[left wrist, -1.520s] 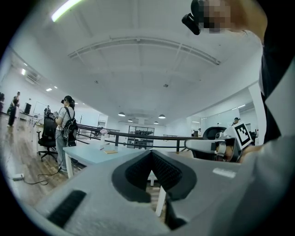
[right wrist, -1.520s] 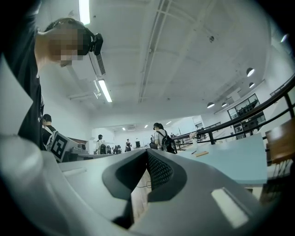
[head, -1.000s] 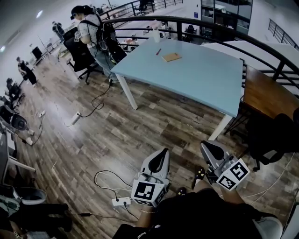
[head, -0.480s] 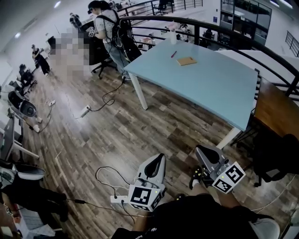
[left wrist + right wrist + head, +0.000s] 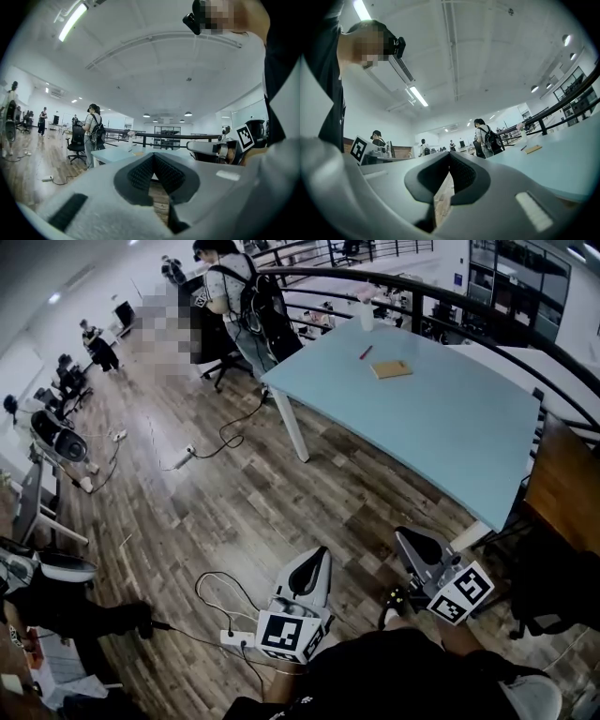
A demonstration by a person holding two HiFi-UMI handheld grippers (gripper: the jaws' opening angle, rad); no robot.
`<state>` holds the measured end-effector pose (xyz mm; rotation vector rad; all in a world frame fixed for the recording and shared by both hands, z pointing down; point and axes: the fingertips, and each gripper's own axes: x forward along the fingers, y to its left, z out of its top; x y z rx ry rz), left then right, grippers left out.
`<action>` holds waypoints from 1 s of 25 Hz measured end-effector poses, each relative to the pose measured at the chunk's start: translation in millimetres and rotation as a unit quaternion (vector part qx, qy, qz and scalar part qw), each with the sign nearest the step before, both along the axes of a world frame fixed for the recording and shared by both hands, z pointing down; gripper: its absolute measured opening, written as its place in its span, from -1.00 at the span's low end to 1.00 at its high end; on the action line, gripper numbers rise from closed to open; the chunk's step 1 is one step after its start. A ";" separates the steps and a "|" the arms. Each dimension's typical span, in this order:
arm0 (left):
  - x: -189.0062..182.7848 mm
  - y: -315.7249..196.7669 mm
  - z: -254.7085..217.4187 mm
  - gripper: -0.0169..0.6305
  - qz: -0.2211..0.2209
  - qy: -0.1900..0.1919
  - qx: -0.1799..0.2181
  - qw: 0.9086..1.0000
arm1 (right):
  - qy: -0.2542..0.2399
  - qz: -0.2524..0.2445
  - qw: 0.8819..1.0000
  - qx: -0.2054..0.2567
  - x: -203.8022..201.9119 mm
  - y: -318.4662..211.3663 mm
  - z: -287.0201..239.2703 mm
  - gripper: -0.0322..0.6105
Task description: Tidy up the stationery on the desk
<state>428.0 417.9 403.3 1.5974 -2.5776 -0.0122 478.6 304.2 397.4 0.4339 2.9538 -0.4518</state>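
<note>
A tan notebook and a red pen lie on the far part of a light blue table, near a pale bottle. Both grippers are held low over the wooden floor, well short of the table. My left gripper is shut with nothing in it, its pads meeting in its own view. My right gripper is shut and empty too. The right gripper view shows the notebook far off on the table.
A person with a backpack stands by an office chair at the table's far left corner. Cables and a power strip lie on the floor near my feet. A railing runs behind the table. A brown desk and black chair stand at right.
In the head view the table and the whole room have slid to the right and slightly down. Both grippers stay shut, low in front of the body.
</note>
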 end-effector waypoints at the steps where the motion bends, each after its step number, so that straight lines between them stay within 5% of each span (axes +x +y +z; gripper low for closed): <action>1: -3.2 -4.1 1.3 -0.95 -0.007 0.003 -0.002 1.000 | 0.000 -0.006 1.000 0.000 -4.5 -5.6 -0.6 -0.88; 25: -56.8 -127.8 -8.9 -0.95 -0.097 -0.020 -0.045 0.994 | -0.007 -0.088 0.996 -0.030 -71.5 -141.8 6.5 -0.88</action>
